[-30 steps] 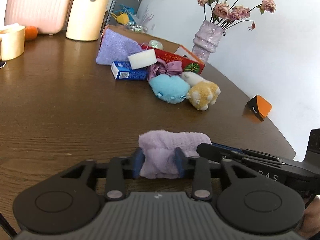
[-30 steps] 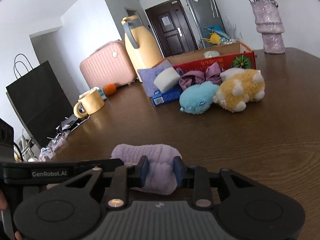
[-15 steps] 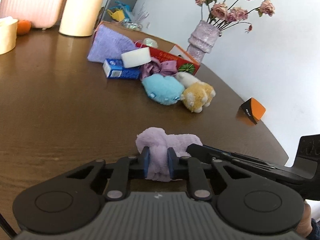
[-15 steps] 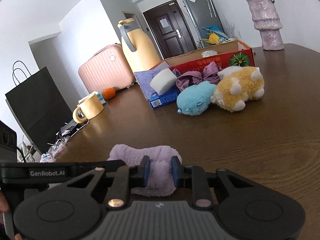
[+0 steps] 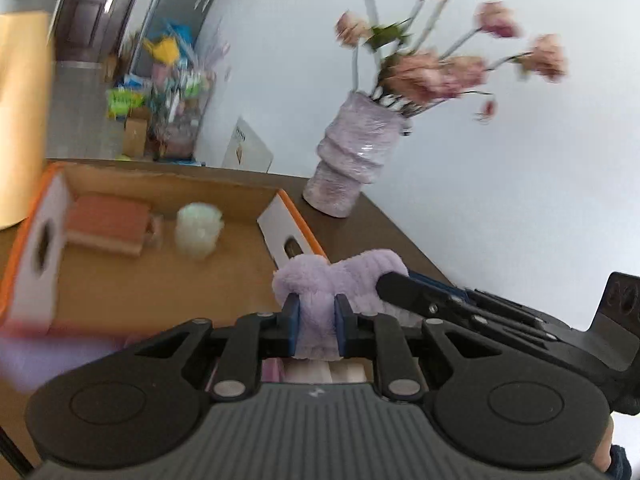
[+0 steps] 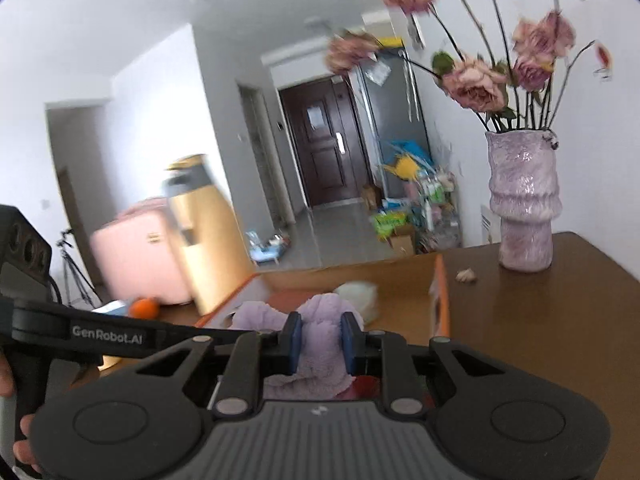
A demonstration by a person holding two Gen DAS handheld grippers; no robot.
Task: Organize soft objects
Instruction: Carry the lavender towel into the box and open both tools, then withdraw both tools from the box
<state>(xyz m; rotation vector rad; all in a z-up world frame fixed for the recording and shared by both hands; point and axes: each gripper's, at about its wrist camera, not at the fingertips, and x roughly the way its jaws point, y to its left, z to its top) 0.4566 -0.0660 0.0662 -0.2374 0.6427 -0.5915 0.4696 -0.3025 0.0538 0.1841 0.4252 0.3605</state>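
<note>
Now airborne over cardboard box (image 5: 160, 272) | risk: uneven release, one claw letting go late, would drag the towel onto the box wall | left gripper (image 5: 317, 322) clamped narrow on lavender towel (image 5: 340, 276) | right gripper (image 6: 318, 338) likewise pinching the other end, towel bunched between both, above box floor.

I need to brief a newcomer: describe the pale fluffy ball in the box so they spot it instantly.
Find the open cardboard box with orange edges on the brown table, left of the lilac vase. On its floor lies a flat reddish sponge-like block; right beside it sits the pale fluffy ball. It is the only round, whitish item there.
</note>
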